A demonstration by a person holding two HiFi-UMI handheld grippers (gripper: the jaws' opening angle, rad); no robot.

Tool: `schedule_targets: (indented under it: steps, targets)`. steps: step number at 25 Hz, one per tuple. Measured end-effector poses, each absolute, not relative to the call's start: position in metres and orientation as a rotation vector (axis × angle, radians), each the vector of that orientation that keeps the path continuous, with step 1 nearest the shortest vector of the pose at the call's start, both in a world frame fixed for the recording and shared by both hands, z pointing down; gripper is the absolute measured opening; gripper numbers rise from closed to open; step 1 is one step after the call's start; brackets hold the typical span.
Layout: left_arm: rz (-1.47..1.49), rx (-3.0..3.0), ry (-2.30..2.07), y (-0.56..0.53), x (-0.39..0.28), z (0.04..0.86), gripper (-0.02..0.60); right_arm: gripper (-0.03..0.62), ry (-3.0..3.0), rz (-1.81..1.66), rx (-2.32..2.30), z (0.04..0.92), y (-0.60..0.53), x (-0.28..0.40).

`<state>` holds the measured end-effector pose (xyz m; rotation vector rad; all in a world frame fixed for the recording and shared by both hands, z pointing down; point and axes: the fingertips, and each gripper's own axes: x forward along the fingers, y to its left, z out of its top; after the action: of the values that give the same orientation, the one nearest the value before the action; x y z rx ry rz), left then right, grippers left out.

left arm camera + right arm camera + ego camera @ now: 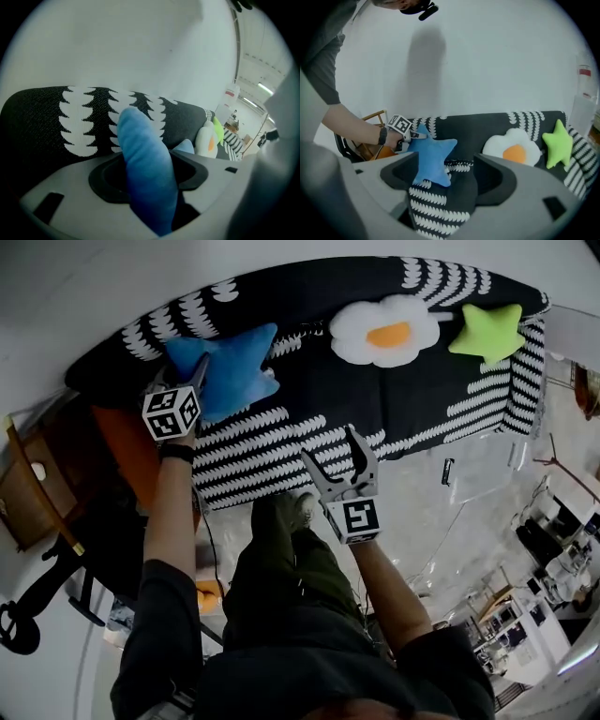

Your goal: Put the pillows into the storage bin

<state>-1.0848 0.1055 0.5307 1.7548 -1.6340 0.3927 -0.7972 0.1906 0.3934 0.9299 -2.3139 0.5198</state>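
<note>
I count three pillows on one black, white-patterned sofa [356, 399]: a blue star pillow [230, 371] at the left end, a fried-egg pillow [384, 331] right of the middle, and a green star pillow [487, 331] at the right end by the striped arm. All three lean against the backrest. My left gripper [197, 371] has its claw closed on one point of the blue star, which fills the gap between the jaws. My right gripper [330, 448] hangs over the front edge of the seat, claw wide, with only seat fabric showing between the jaws. A stretch of bare seat lies between the blue star and the egg. Beyond the sofa's left end stand a wooden chair [33, 488] and an orange thing [127, 451], close by my left arm
</note>
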Motion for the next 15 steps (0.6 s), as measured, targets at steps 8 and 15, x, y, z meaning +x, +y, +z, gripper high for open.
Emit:
schedule_targets:
  steps: [8, 15]
  targets:
    - [0.400, 1.802, -1.630, 0.112, -1.083, 0.523, 0.207, 0.367, -2.351, 0.478, 0.900, 0.420, 0.158, -0.844]
    - [0.346, 1.814, -1.647, 0.129, -1.082, 0.495, 0.204, 0.367, -2.318, 0.449, 0.889, 0.405, 0.167, -0.828]
